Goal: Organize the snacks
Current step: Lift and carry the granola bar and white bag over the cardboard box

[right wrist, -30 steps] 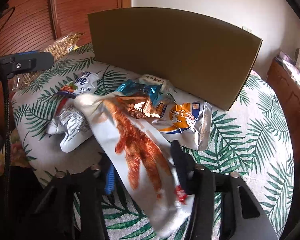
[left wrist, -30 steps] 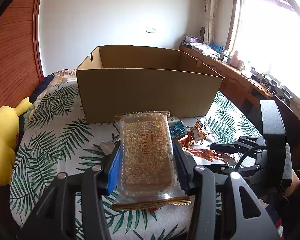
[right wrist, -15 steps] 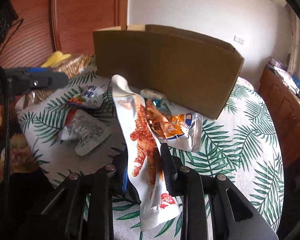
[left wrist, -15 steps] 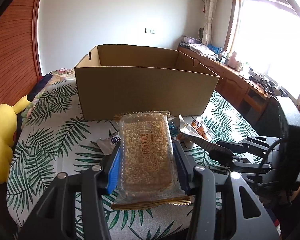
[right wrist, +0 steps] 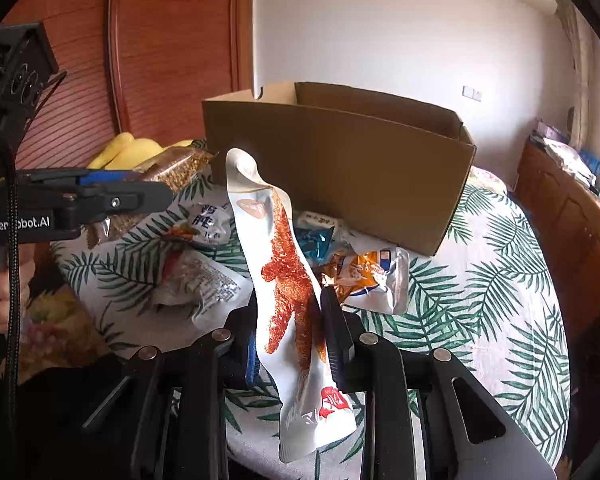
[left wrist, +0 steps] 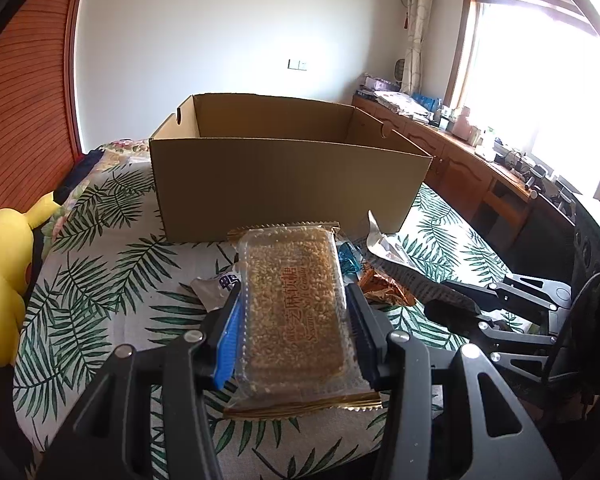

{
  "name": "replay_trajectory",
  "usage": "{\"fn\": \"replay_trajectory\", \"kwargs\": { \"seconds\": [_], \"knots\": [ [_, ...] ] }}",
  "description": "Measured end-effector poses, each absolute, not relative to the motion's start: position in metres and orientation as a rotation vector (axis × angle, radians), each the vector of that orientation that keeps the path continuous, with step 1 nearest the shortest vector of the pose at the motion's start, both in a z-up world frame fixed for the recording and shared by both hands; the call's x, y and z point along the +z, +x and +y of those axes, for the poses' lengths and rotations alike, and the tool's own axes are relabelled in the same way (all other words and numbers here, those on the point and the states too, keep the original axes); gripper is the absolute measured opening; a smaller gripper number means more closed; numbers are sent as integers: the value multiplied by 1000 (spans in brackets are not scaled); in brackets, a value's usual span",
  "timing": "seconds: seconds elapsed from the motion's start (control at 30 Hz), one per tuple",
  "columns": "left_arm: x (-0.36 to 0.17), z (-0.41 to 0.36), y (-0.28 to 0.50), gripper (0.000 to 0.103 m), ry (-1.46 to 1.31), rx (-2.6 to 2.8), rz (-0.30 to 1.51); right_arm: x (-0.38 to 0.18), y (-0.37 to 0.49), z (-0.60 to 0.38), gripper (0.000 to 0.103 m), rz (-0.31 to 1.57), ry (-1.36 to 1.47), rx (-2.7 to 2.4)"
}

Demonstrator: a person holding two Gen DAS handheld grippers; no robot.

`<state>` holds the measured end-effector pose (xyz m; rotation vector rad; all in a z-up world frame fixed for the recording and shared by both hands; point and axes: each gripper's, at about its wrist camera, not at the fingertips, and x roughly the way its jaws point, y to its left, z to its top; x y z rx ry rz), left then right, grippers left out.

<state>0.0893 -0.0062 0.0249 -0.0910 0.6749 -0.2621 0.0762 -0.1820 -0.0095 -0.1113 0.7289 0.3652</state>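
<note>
My left gripper (left wrist: pixel 294 300) is shut on a clear pack of golden grain bar (left wrist: pixel 294 312) and holds it above the table, in front of the open cardboard box (left wrist: pixel 284 188). My right gripper (right wrist: pixel 288 312) is shut on a long white pouch with a red-orange picture (right wrist: pixel 288 276) and holds it upright above the snack pile. The box (right wrist: pixel 340 168) stands behind the pile. The left gripper (right wrist: pixel 100 196) with its grain bar shows at the left of the right wrist view. The right gripper (left wrist: pixel 460 304) shows at the right of the left wrist view.
Several loose snack packs lie on the palm-leaf tablecloth (right wrist: pixel 480 280): a white and orange pouch (right wrist: pixel 372 280), a blue wrapper (right wrist: pixel 314 240), a clear bag (right wrist: pixel 204 284). A yellow plush toy (left wrist: pixel 0 280) lies left. A wooden cabinet (left wrist: pixel 480 172) runs along the right.
My right gripper lifted the white pouch off the pile and raised it upright. My left gripper rose a little with the grain bar, so more of the box's inside shows.
</note>
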Motion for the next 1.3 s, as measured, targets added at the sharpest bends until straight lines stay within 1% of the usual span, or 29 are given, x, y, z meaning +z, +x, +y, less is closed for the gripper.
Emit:
{"fn": "replay_trajectory", "kwargs": {
  "seconds": [0.63,1.3],
  "knots": [
    [39,-12,75,48,-93,-287,638,20,49,-192,25,631,-29,314],
    [58,-8,82,48,-100,-308,591,45,51,-206,26,567,-7,256]
  ]
}}
